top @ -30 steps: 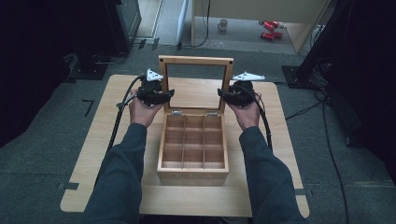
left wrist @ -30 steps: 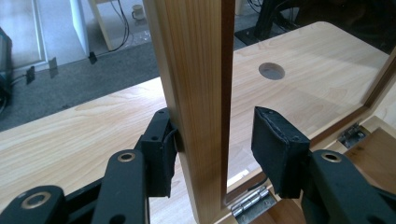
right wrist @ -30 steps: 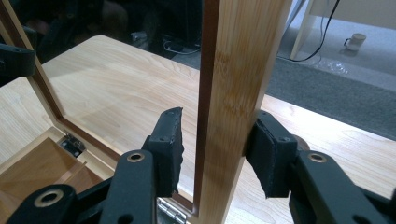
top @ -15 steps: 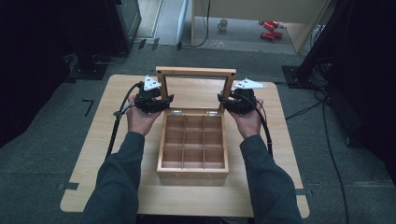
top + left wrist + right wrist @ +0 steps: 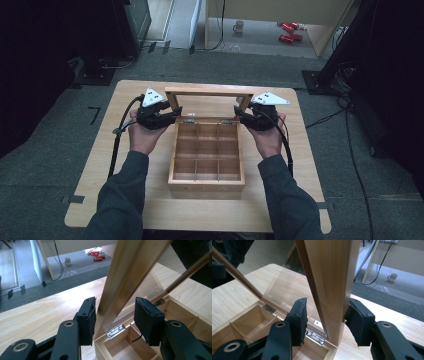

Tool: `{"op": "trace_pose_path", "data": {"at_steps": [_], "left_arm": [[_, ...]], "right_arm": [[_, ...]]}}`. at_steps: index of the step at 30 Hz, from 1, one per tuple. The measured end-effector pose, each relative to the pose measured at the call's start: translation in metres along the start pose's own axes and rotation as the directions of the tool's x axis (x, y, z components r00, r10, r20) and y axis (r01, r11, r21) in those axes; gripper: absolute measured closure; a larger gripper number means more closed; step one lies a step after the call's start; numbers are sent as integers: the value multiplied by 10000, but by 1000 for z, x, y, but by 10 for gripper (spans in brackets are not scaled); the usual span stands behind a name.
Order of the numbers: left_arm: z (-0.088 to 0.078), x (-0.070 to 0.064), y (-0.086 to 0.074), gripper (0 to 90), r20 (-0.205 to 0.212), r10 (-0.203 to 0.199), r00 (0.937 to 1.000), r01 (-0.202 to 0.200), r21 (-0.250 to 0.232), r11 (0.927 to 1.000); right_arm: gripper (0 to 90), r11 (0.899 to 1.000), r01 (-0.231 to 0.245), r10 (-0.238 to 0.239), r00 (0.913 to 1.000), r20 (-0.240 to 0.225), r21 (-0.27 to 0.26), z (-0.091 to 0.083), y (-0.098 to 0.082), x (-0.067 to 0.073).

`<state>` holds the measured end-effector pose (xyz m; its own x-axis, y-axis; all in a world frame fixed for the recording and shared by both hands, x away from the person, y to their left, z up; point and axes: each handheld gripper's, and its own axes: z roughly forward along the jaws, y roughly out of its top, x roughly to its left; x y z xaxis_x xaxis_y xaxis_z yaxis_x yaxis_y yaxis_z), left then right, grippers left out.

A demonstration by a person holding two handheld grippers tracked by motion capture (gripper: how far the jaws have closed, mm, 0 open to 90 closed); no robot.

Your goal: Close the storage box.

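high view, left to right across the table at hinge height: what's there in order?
left gripper's cable → left gripper → left hinge → right hinge → right gripper → right gripper's cable. Both grippers sit at the side rails of the raised lid of the wooden box.

box (image 5: 207, 165): pale wood | tools' pads (image 5: 90, 322): black | hinge (image 5: 115, 330): silver

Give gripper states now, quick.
Left gripper: open, jaws straddling the lid frame, gap visible.
Right gripper: open around the lid's other side.
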<state>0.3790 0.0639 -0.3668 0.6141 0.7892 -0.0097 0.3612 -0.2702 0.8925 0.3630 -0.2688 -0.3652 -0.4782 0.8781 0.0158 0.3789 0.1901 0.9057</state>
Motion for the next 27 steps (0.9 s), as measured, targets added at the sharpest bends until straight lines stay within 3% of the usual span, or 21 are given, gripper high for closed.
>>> {"op": "trace_pose_path", "data": {"at_steps": [5,13,21,27], "left_arm": [[-16,-1,-2,584,-83,154,9998,-156,-211,9997],[-26,-4,-2,723,-14,522,9986,-522,-201,9984],[-34,-8,-7,740,91,677,9977,-676,-135,9976],[-38,-12,-12,739,146,654,9977,-653,-118,9978]], "right_arm": [[567,9995,-216,215,9998,-46,-211,-10,2,-1],[571,9998,42,-43,10000,-74,-202,-16,-3,4],[600,9998,66,-70,9998,-178,-192,-32,-12,6],[669,9995,147,-153,9997,-212,-270,-43,-18,9]]}}
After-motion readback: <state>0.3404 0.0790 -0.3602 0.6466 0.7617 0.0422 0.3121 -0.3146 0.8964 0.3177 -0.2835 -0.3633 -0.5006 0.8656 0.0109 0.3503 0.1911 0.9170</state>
